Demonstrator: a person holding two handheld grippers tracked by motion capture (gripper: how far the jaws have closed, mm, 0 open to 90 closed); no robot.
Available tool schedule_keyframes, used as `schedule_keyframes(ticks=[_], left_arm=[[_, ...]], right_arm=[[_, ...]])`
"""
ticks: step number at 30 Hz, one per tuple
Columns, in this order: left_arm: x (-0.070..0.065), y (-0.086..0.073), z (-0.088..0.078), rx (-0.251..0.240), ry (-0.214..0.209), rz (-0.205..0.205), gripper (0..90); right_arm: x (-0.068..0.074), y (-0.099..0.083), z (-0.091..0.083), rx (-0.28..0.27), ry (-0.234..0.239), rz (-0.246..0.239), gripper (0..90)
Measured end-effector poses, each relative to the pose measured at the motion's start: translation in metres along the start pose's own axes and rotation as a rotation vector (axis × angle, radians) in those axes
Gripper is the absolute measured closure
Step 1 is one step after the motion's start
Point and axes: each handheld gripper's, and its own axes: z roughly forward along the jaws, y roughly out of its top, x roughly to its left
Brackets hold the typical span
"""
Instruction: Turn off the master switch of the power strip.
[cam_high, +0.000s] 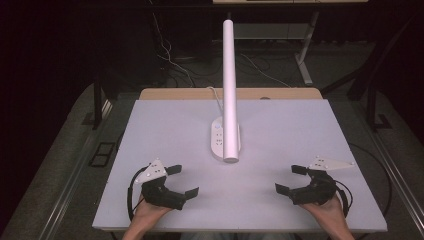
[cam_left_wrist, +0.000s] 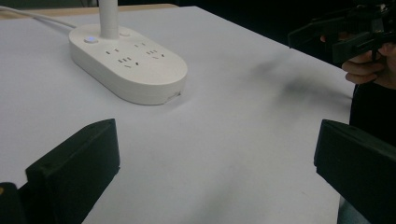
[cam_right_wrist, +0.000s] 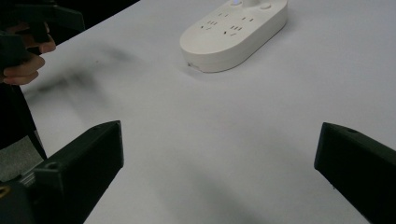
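Hovering wide open and empty, left gripper (cam_high: 180, 181) and right gripper (cam_high: 291, 179) flank the power strip (cam_high: 219, 138) ahead of their fingertips — a slow, level approach looks best.

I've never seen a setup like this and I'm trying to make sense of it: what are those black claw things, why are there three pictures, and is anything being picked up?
There is no robot here. A person sits at a white table and holds a hand-operated tool in each hand: the left gripper and the right gripper. Each has two black jaws.

The high view comes from a camera above the person, looking down on the table. The other two pictures come from small cameras riding on each gripper, looking out between its own jaws, which are the dark blocks at the bottom corners.

On the table stands a white power strip with sockets and a small lit button; a white tube rises from it and a cord runs off behind.

Both grippers are open and hold nothing; they rest near the table's front edge.
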Motion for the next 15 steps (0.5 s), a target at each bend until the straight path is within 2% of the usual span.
schedule_keyframes(ticks=[10, 15], left_arm=[[0.0003, -0.0001, -0.0001, 0.005, 0.007, 0.006, 0.0], [0.0019, 0.0012, -0.0006, 0.001, 0.009, -0.001, 0.0]], right_arm=[[0.0001, -0.0004, -0.0007, 0.010, 0.001, 0.009, 0.6], [0.0014, -0.0009, 0.0005, 0.027, -0.005, -0.004, 0.6]])
